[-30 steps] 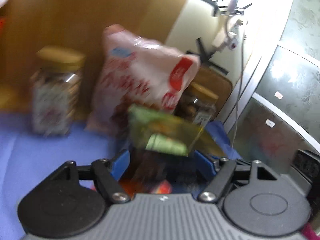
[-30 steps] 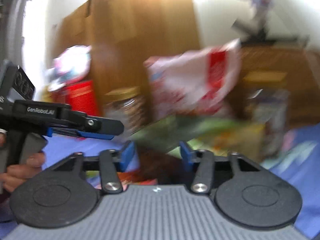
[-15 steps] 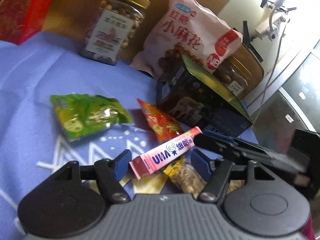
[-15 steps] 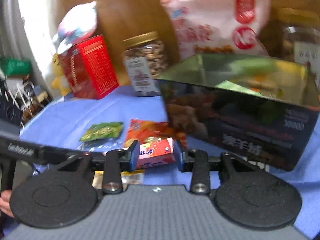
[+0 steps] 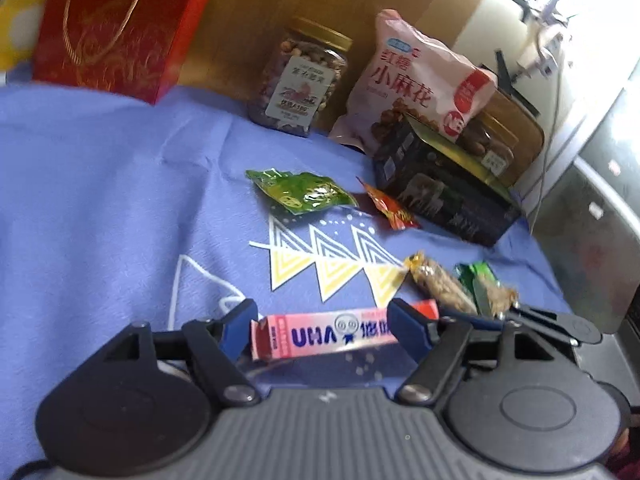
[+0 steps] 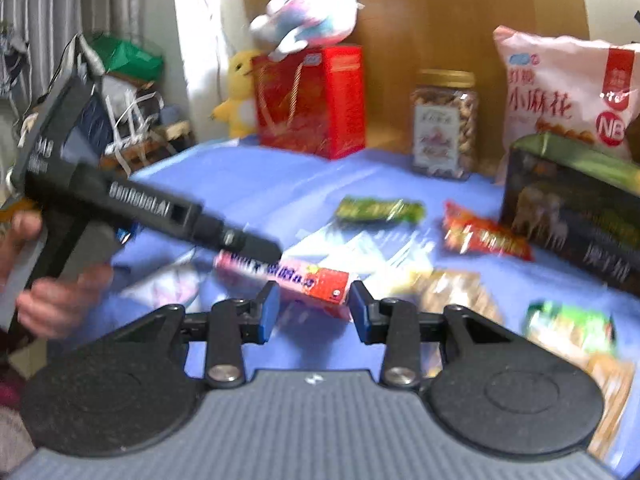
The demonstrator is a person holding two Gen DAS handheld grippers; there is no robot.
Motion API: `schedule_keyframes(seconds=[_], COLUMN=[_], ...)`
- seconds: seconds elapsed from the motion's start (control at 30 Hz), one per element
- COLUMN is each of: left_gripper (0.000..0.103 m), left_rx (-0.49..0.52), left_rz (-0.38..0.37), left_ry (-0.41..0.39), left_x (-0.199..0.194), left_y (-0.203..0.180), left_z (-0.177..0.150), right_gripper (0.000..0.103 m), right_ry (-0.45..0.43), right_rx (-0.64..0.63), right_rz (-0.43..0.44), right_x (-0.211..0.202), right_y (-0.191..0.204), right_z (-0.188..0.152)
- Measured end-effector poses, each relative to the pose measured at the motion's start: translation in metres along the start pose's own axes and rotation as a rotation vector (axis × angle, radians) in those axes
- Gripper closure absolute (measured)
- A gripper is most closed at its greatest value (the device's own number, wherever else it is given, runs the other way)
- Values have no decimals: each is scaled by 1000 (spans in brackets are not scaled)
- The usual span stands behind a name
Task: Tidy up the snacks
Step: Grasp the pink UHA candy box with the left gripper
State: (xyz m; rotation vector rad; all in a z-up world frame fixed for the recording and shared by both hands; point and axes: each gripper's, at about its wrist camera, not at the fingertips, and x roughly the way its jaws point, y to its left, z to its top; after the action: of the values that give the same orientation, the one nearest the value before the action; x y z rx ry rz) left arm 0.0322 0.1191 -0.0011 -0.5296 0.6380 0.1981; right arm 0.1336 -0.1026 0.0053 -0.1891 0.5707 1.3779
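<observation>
Both my grippers over the pink candy box (image 5: 340, 334)

Left gripper (image 5: 318, 330) opening around it, untouched; right gripper (image 6: 313, 306) half-open at its red end

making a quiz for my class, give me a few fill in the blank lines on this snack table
1. The cloth under the snacks is ___.
2. The nut jar has a ___ lid.
3. The gift bag with rope handles is ___.
4. The pink candy box reads ___.

Missing words: blue; gold; red; UHA
</observation>
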Motion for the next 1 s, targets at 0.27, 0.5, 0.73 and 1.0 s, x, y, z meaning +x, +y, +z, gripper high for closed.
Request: schedule_keyframes(seconds=[0.27,0.5,0.73,1.0], left_gripper=[30,30,45,46], left_rx=[48,86,103,142], left_rz=[-22,-9,-25,6], left_ry=[-19,-57,28,15], left_x=[-9,-32,-10,-5], left_y=[-6,-4,-5,-18], left_z=[3,4,-7,-9], right_gripper=[55,55,55,66], right_ry=[38,56,79,42], right_rx=[4,-68,-80,-42], right_rz=[-21,-73,-72,-95], right_x=[-7,3,15,11], right_y=[7,13,8,1], right_z=[-17,-15,-11,-16])
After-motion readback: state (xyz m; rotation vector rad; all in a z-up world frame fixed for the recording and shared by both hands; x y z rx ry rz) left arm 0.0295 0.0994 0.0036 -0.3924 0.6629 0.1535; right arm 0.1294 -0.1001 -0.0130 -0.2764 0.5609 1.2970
